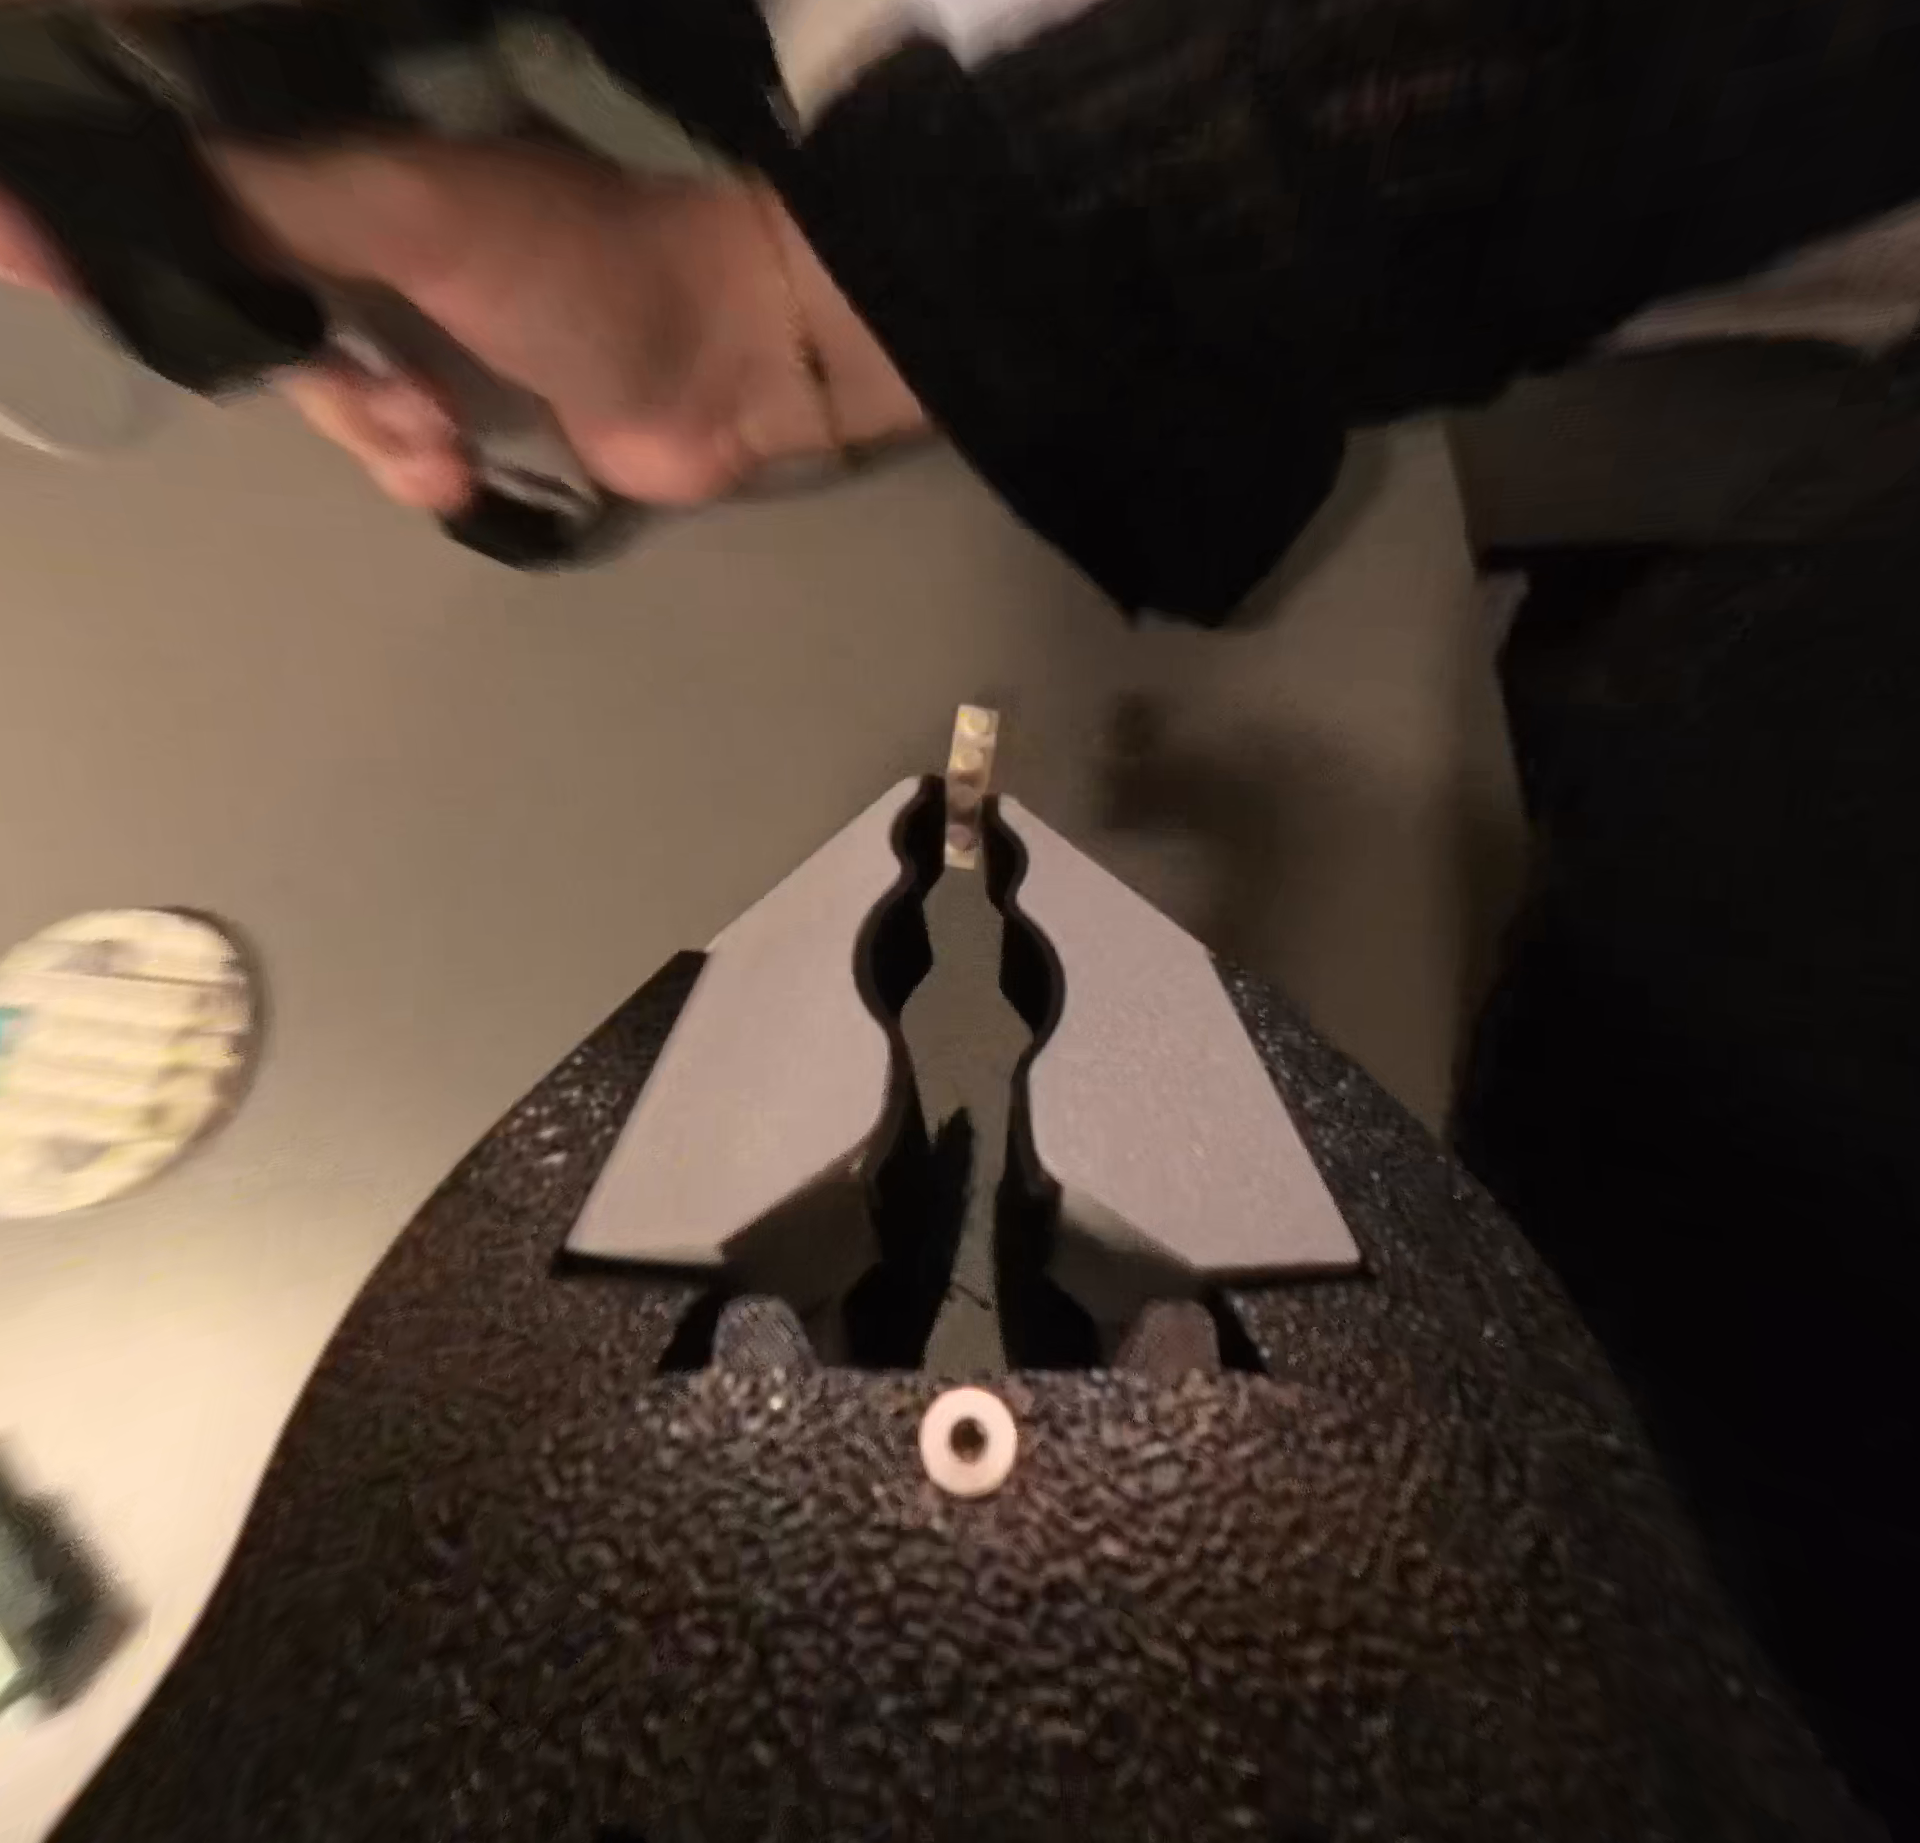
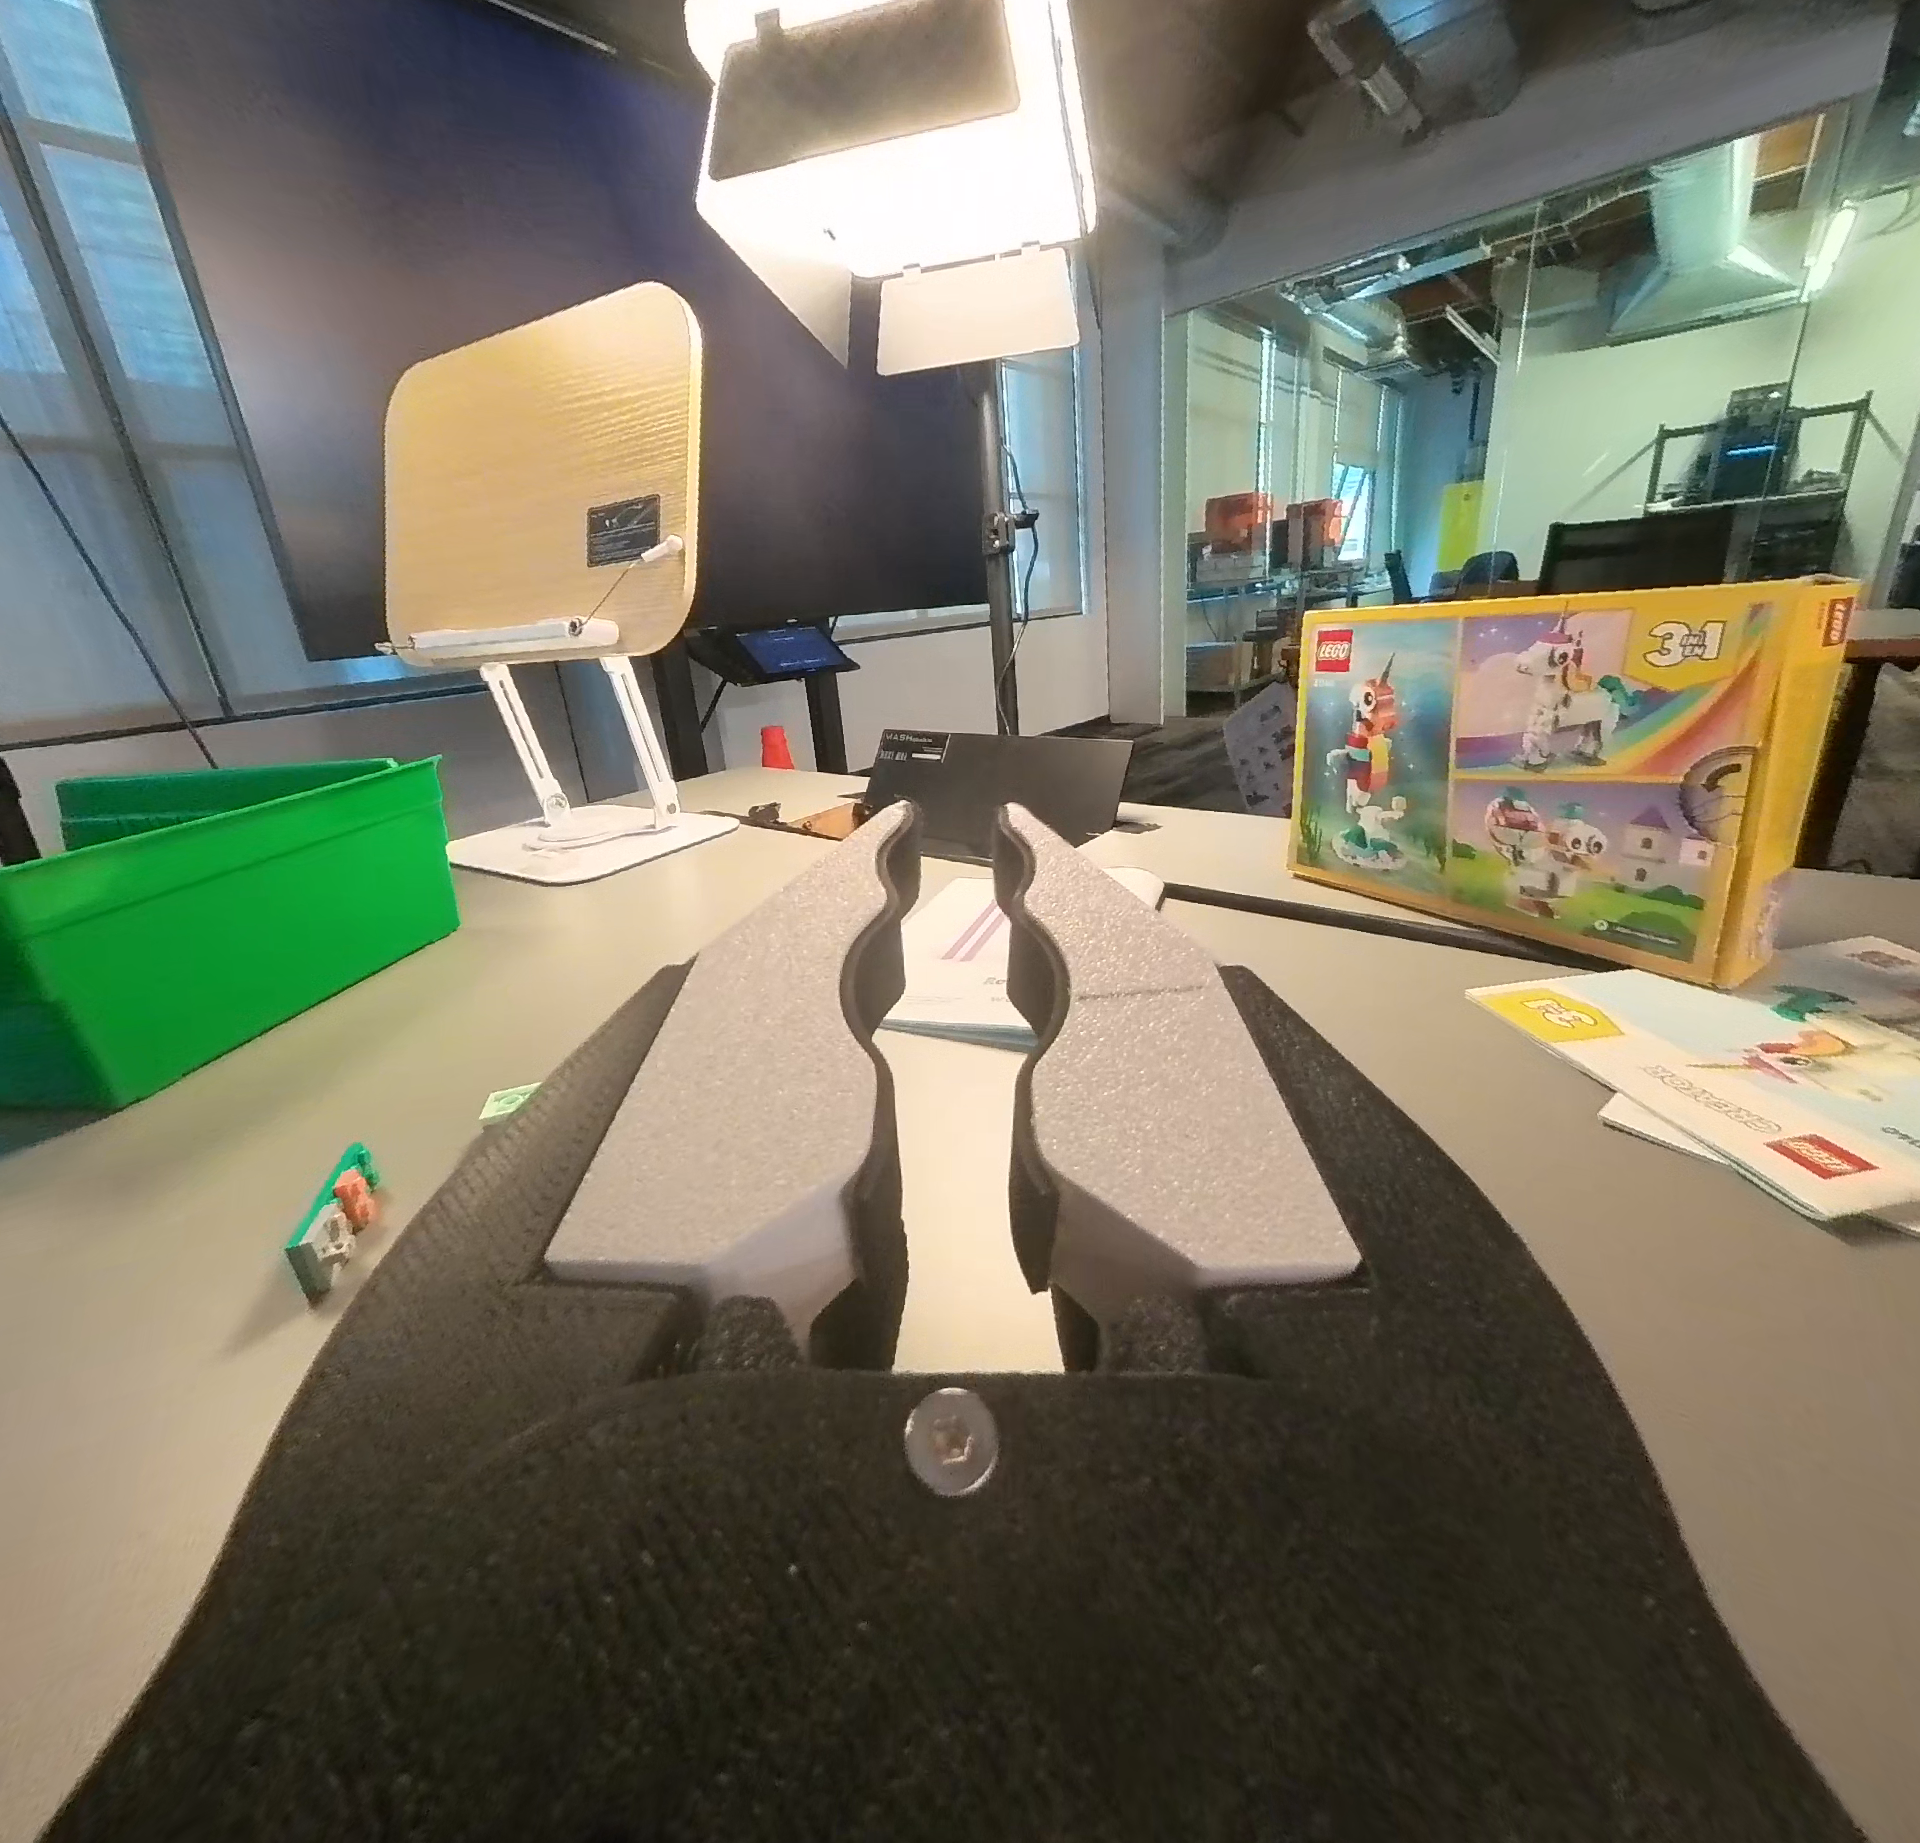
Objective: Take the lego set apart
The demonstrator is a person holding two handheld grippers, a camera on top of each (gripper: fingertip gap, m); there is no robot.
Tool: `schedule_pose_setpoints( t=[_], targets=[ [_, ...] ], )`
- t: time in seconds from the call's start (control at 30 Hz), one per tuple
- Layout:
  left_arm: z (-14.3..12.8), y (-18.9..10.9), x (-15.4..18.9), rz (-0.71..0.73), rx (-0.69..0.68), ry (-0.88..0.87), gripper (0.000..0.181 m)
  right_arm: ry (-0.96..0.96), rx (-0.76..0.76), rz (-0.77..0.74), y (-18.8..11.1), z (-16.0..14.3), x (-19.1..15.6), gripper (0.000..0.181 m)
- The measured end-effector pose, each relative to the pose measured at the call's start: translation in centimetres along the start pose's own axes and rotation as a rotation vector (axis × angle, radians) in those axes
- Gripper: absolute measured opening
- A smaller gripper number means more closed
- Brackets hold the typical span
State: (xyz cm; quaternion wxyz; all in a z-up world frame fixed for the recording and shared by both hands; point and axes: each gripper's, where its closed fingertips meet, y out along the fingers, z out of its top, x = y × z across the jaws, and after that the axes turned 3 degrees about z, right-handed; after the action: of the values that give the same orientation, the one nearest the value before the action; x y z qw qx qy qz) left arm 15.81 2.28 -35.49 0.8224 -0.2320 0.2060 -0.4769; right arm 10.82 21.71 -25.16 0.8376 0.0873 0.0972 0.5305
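Left wrist view: claw [image 1: 961,806] apparently pinching brick [image 1: 971,770].

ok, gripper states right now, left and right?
Left gripper: closed on a small pale studded lego piece.
Right gripper: open, nothing between its grey fingers.

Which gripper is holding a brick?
The left gripper: a small pale plate is pinched at its tips. The right gripper is open, with nothing between its fingers.

green bin [image 2: 223,889], yellow box [image 2: 1558,785], tan plate [image 1: 968,791]
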Motion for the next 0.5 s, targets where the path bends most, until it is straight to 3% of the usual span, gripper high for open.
schedule_pose_setpoints(
  t=[0.03,0.13,0.2,0.27,0.37,0.43,0.5],
  targets=[
    [1.9,-1.6,-1.0,0.066,0.105,-0.002,0.005,-0.001,0.001,-0.001,0.0,0.0,0.0,0.011],
    [6.3,-10.2,-6.6,0.429,0.373,-0.008,0.005,-0.005,0.007,-0.009,-0.1,0.1,0.1,0.011],
    [6.7,-18.6,-10.7,0.745,0.47,0.003,0.005,-0.006,0.011,-0.01,-0.1,0.1,0.0,0.011],
    [5.4,-26.8,-13.3,0.998,0.493,-0.017,0.005,-0.001,0.011,-0.006,0.0,0.1,-0.1,0.011],
    [-1.6,-34.1,-16.4,1.123,0.25,-0.284,0.005,0.0,0.016,-0.01,-0.1,0.1,0.0,0.011],
    [-8.7,-36.5,-17.6,1.141,-0.021,-0.516,0.005,0.002,0.018,-0.013,-0.1,0.1,0.0,0.011],
    [-15.5,-36.9,-17.7,1.048,-0.293,-0.709,0.006,0.003,0.017,-0.016,0.0,0.1,0.0,0.011]
  ],
)
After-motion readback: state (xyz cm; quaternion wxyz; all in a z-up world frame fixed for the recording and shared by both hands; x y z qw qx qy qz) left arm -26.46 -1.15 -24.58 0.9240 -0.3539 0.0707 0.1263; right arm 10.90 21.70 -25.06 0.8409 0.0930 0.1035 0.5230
